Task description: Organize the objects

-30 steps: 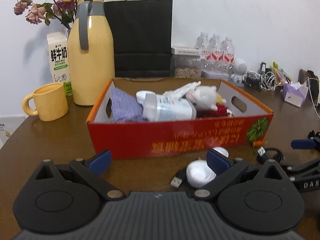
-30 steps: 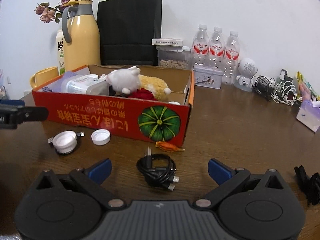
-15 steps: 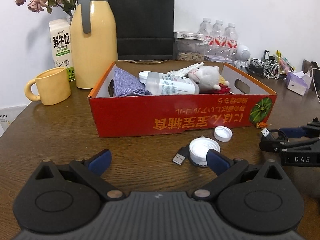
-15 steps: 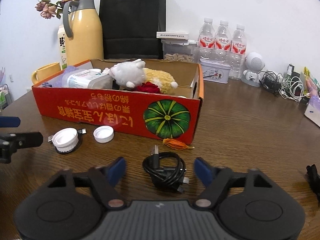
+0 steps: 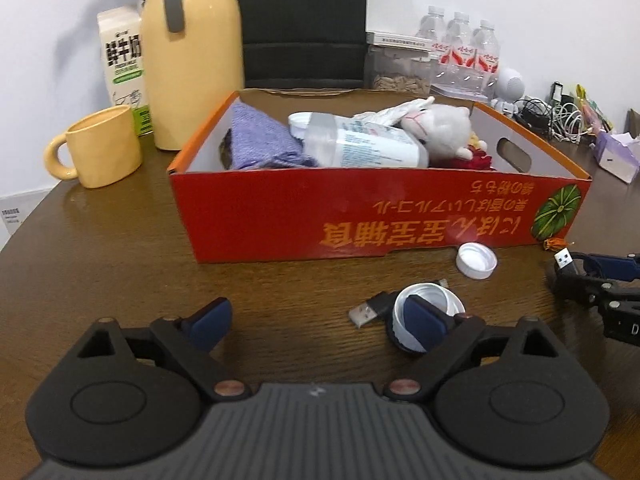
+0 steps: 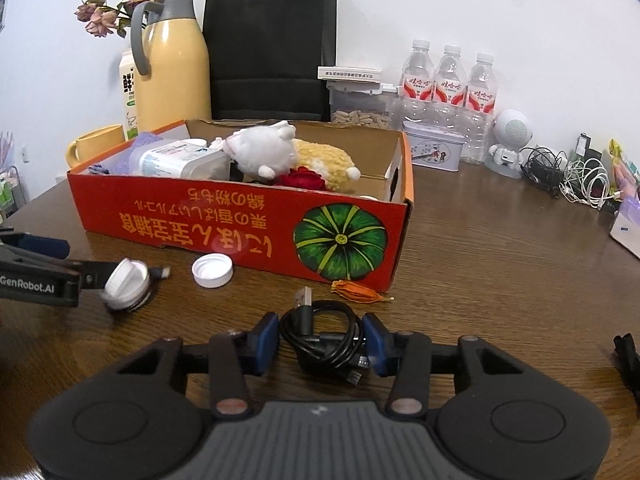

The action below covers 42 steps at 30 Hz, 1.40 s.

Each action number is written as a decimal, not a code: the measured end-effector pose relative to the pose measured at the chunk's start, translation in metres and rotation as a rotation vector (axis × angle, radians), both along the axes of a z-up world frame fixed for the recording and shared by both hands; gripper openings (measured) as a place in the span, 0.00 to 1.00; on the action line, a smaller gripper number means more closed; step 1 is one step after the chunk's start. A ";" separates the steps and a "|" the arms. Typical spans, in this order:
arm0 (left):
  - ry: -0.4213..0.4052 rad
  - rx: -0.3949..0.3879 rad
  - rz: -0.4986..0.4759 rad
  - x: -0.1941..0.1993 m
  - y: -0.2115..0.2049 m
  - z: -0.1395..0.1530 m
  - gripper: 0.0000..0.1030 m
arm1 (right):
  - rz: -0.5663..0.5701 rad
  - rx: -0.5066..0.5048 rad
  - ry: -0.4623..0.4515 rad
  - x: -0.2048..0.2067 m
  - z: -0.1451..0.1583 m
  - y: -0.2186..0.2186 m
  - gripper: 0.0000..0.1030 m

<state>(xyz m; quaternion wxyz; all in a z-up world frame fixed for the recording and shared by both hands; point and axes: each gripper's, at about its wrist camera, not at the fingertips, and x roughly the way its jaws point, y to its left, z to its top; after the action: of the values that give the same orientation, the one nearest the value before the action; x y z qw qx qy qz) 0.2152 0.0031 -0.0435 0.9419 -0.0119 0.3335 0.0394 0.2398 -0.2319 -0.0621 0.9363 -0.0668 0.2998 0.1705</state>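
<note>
Wooden table — red box at centre.
Right gripper has just closed, clamping the black cable coil; left gripper spread wide, closing slightly — one pad inside the white lid.

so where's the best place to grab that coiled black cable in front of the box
Across the bundle's middle, where the loops stack thickest, coming down from the near side. The cable lies flat on the table as a loose coil, so a squeeze across it catches every loop; its USB plug sticks out toward the box and would let the coil dangle. The right tongs have just been closing there, pads against both sides.
</note>
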 end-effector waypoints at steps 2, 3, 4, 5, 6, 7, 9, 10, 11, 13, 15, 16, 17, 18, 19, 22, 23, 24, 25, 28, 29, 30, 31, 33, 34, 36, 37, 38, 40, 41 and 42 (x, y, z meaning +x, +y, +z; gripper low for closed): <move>-0.001 0.021 0.026 -0.007 0.003 0.000 0.92 | -0.004 -0.002 0.000 0.000 0.000 0.000 0.43; -0.002 0.028 0.044 -0.010 0.006 0.001 0.92 | -0.006 -0.001 0.001 0.000 0.000 -0.001 0.43; -0.002 0.029 0.057 -0.014 0.009 0.001 0.92 | -0.008 -0.001 0.002 0.000 0.000 -0.001 0.43; -0.003 0.023 0.065 -0.016 0.012 0.002 0.92 | -0.010 0.000 0.003 0.001 0.000 -0.002 0.43; -0.006 0.012 0.067 -0.019 0.015 0.002 0.92 | -0.011 0.001 0.003 0.001 0.000 -0.002 0.43; -0.009 0.004 0.064 -0.021 0.017 0.002 0.89 | -0.010 0.001 0.004 0.001 0.000 -0.002 0.43; -0.016 0.007 0.056 -0.024 0.017 0.004 0.79 | -0.009 0.001 0.003 0.000 0.000 -0.002 0.43; -0.020 0.010 0.049 -0.025 0.017 0.004 0.70 | -0.009 0.001 0.003 0.000 0.000 -0.002 0.43; -0.023 0.013 0.041 -0.027 0.016 0.004 0.66 | -0.010 0.001 0.002 0.000 0.000 -0.002 0.43; -0.033 0.007 0.027 -0.030 0.016 0.006 0.45 | -0.010 0.001 -0.001 0.000 0.000 -0.002 0.43; -0.048 -0.026 0.017 -0.032 0.018 0.008 0.44 | -0.010 -0.002 -0.005 -0.001 0.001 -0.002 0.43; -0.063 -0.044 0.016 -0.035 0.019 0.009 0.44 | -0.010 -0.003 -0.008 -0.001 0.001 -0.002 0.43; -0.084 -0.051 0.022 -0.037 0.021 0.012 0.44 | -0.011 -0.004 -0.009 -0.001 0.001 -0.002 0.43; -0.103 -0.057 0.026 -0.039 0.022 0.014 0.44 | -0.013 -0.004 -0.010 -0.002 0.001 -0.002 0.43; -0.115 -0.063 0.029 -0.041 0.023 0.016 0.43 | -0.014 -0.003 -0.010 -0.002 0.001 -0.002 0.43; -0.099 -0.054 0.034 -0.038 0.023 0.014 0.43 | -0.015 -0.004 -0.012 -0.002 0.001 -0.002 0.43; -0.086 -0.051 0.032 -0.036 0.023 0.013 0.42 | -0.015 -0.004 -0.013 -0.002 0.001 -0.002 0.43; -0.075 -0.046 0.031 -0.035 0.022 0.012 0.36 | -0.015 -0.005 -0.013 -0.002 0.001 -0.002 0.43; -0.066 -0.038 0.031 -0.034 0.022 0.010 0.30 | -0.015 -0.005 -0.013 -0.002 0.001 -0.002 0.43; -0.025 -0.018 0.048 -0.030 0.023 0.004 0.18 | -0.014 -0.005 -0.013 -0.002 0.001 -0.002 0.43; -0.017 -0.014 0.060 -0.030 0.025 0.003 0.17 | -0.014 -0.005 -0.013 -0.002 0.001 -0.002 0.43; -0.016 -0.009 0.071 -0.030 0.026 0.003 0.17 | -0.014 -0.005 -0.013 -0.002 0.001 -0.002 0.43; -0.016 -0.010 0.078 -0.031 0.028 0.002 0.17 | -0.014 -0.005 -0.013 -0.002 0.001 -0.002 0.43; -0.018 -0.031 0.075 -0.033 0.033 0.003 0.18 | -0.014 -0.005 -0.013 -0.002 0.001 -0.002 0.43; -0.019 -0.036 0.076 -0.034 0.034 0.002 0.18 | -0.013 -0.006 -0.013 -0.002 0.001 -0.001 0.43; -0.022 -0.043 0.078 -0.035 0.036 0.002 0.18 | -0.012 -0.006 -0.013 -0.002 0.001 -0.001 0.43; -0.025 -0.050 0.078 -0.036 0.037 0.003 0.19 | -0.012 -0.006 -0.013 -0.002 0.001 -0.001 0.43; -0.027 -0.056 0.080 -0.037 0.038 0.003 0.20 | -0.012 -0.006 -0.013 -0.002 0.001 -0.001 0.43; -0.036 -0.067 0.092 -0.038 0.041 0.005 0.27 | -0.012 -0.006 -0.013 -0.002 0.001 -0.001 0.43; -0.047 -0.076 0.098 -0.040 0.043 0.006 0.30 | -0.012 -0.006 -0.013 -0.002 0.001 -0.001 0.43; -0.059 -0.085 0.104 -0.041 0.046 0.008 0.35 | -0.012 -0.007 -0.013 -0.002 0.001 -0.001 0.43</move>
<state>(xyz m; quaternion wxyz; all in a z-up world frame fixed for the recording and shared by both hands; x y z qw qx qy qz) 0.1742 0.0486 -0.0359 0.9466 -0.0704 0.3059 0.0738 0.2374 -0.2328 -0.0609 0.9390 -0.0692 0.2946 0.1634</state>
